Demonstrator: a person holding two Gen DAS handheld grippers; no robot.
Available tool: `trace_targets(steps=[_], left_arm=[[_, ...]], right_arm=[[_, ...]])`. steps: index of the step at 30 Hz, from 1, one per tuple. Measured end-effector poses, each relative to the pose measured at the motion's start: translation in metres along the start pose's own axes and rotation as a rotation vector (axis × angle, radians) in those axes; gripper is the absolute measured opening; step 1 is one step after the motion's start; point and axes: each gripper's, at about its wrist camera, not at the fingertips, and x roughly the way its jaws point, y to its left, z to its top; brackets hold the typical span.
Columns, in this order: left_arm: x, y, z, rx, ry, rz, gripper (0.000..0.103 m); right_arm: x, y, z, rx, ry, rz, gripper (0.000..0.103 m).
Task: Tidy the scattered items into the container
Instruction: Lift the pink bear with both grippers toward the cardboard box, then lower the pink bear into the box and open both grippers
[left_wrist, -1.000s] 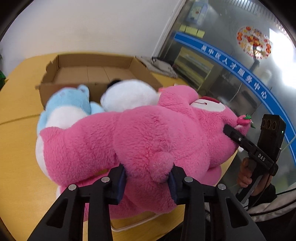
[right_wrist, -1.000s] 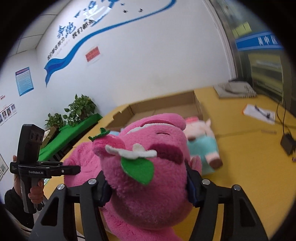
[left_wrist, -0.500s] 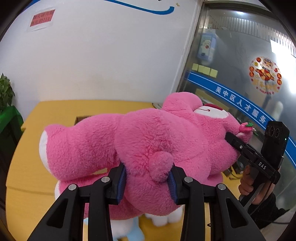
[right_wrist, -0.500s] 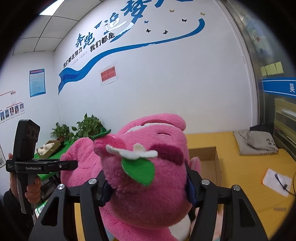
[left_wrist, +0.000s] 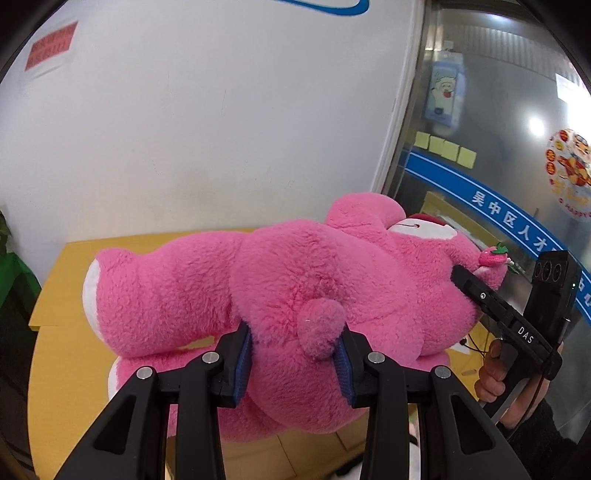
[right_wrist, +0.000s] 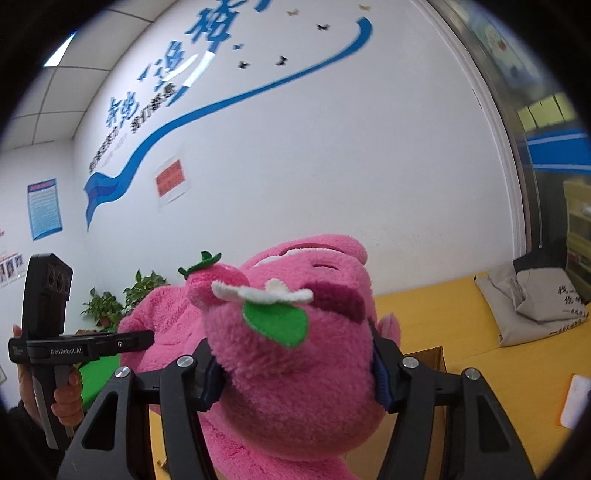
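**Twin grippers hoist pink plush bear above yellow table**

Left gripper (left_wrist: 295, 363) is clamped on the rump of the pink plush bear (left_wrist: 288, 280), pads sunk into fur beside its tail. Right gripper (right_wrist: 295, 365) pinches the bear's head. The toy hangs in the air above the yellow table (right_wrist: 443, 314); a cardboard box (right_wrist: 430, 356) edge shows behind.

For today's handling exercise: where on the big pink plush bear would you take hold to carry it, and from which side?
Grip the pink plush bear at both ends. It lies stretched out sideways, long and floppy, so one hold would probably let it sag. The left gripper pinches the rump around the tail from behind; the right gripper clamps the head from its side, just under the strawberry.
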Motion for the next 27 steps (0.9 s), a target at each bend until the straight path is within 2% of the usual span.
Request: trace_targets(steps=[3, 8, 11, 12, 14, 16, 18, 21, 23, 25, 27], left_arm=[[0.049, 0.022, 0.005, -0.020, 0.041, -0.023, 0.040], [0.139, 0.052, -0.019, -0.090, 0.175, -0.048, 0.040], [0.195, 0.074, -0.053, -0.145, 0.311, -0.027, 0.040], [0.213, 0.080, -0.066, -0.150, 0.360, -0.010, 0.036], [0.231, 0.085, -0.080, -0.167, 0.391, -0.039, 0.036], [0.233, 0.084, -0.080, -0.171, 0.369, -0.049, 0.039], [0.231, 0.080, -0.074, -0.156, 0.363, -0.018, 0.048], [0.215, 0.066, -0.067, -0.103, 0.342, 0.050, 0.050], [0.201, 0.050, -0.056, -0.039, 0.310, 0.114, 0.051], [0.170, 0.038, -0.051, 0.007, 0.259, 0.172, 0.055], [0.122, 0.031, -0.050, 0.018, 0.193, 0.168, 0.073]], right_arm=[[0.038, -0.027, -0.006, 0.034, 0.029, -0.026, 0.062], [0.100, -0.084, -0.041, 0.140, 0.147, -0.083, 0.062], [0.131, -0.114, -0.076, 0.199, 0.269, -0.136, 0.062], [0.142, -0.122, -0.088, 0.213, 0.322, -0.161, 0.062], [0.157, -0.135, -0.110, 0.231, 0.413, -0.226, 0.062], [0.165, -0.147, -0.120, 0.251, 0.451, -0.282, 0.067], [0.168, -0.159, -0.119, 0.269, 0.455, -0.288, 0.081], [0.164, -0.163, -0.113, 0.236, 0.462, -0.309, 0.084], [0.155, -0.153, -0.104, 0.199, 0.459, -0.295, 0.085], [0.130, -0.134, -0.090, 0.141, 0.435, -0.287, 0.088], [0.096, -0.115, -0.075, 0.099, 0.397, -0.278, 0.090]])
